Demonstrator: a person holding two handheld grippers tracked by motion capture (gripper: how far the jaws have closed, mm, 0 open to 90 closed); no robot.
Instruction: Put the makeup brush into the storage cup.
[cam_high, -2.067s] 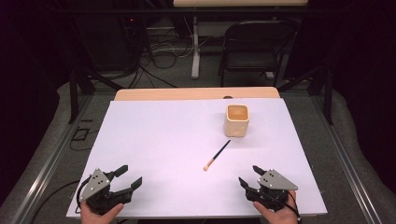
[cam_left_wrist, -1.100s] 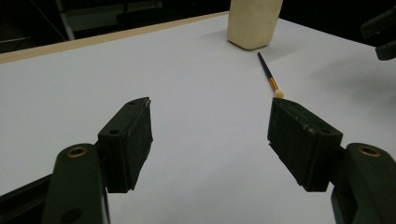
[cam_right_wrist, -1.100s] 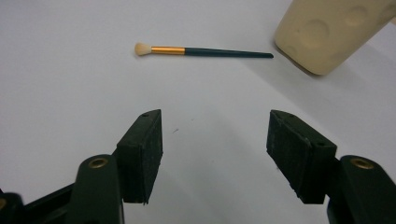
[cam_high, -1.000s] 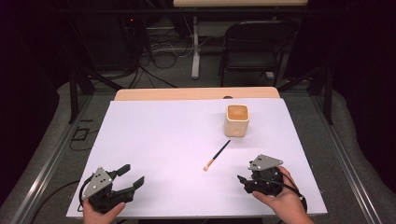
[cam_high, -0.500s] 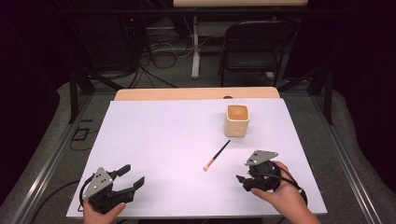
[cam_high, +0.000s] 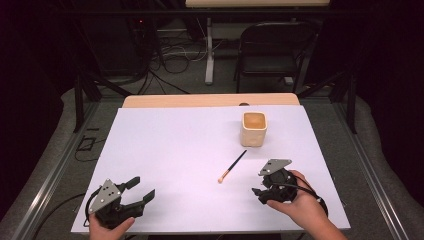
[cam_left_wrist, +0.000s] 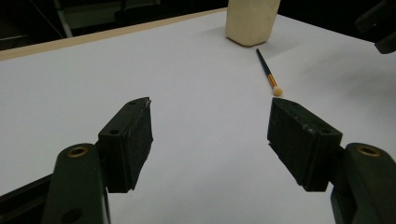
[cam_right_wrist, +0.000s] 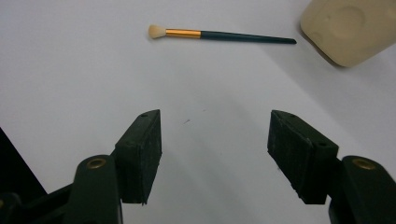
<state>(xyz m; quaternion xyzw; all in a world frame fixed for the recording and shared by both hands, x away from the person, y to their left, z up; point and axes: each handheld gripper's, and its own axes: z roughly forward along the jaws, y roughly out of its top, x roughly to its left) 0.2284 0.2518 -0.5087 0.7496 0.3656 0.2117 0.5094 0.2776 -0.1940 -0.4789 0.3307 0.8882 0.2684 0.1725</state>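
Observation:
A thin dark-handled brush with a gold ferrule and pale tip lies on the white tabletop, pointing towards a cream square cup behind it. My right gripper hovers just right of the brush tip, open and empty. In the right gripper view the brush lies crosswise beyond the gripper, with the cup at top right. My left gripper rests open at the front left corner. In the left gripper view the brush and cup lie far ahead of the gripper.
A wooden strip borders the table's far edge. Behind it stand a black folding chair and cables on the floor. The right gripper's dark jaw tip pokes into the left gripper view's top right corner.
My right gripper has moved forward and left from the front right corner towards the brush tip. The left gripper, brush and cup have stayed put.

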